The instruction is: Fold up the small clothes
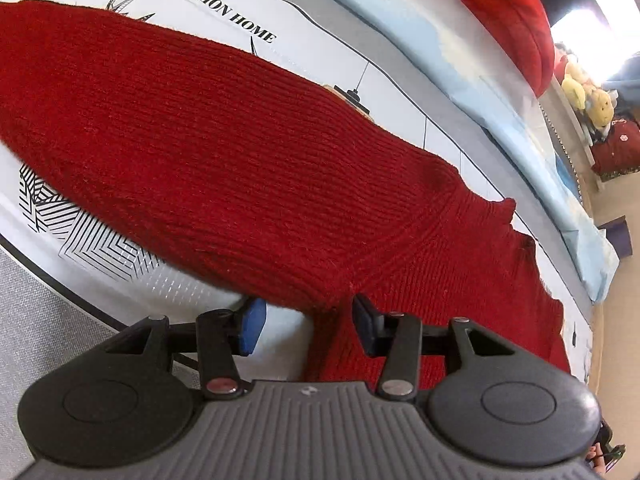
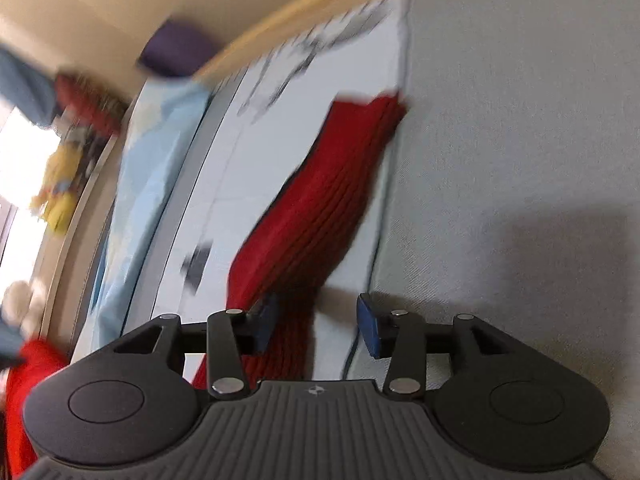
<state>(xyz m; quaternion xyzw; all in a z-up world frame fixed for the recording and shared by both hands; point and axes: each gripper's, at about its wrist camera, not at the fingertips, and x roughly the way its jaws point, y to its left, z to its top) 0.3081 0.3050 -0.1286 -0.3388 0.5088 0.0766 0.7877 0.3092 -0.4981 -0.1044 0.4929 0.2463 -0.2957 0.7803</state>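
A dark red knit sweater point(image 1: 224, 152) lies flat on a white printed mat point(image 1: 304, 40), one sleeve stretching to the upper left. My left gripper point(image 1: 308, 328) hovers over the spot where that sleeve meets the body. It is open, with the knit under the gap and neither blue pad pressing on it. The right wrist view is blurred. There a red sleeve point(image 2: 316, 200) runs along the mat's edge point(image 2: 240, 184) beside grey fabric point(image 2: 500, 160). My right gripper point(image 2: 318, 326) is open just above the sleeve's near end, and its left finger overlaps the red knit.
A light blue cloth point(image 1: 460, 64) borders the mat's far side, with a bright red garment point(image 1: 508, 12) beyond it. Yellow plush toys point(image 1: 592, 100) sit on a ledge at the right. Grey covering point(image 1: 40, 312) lies at the near left. A purple box point(image 2: 176, 52) stands on the floor.
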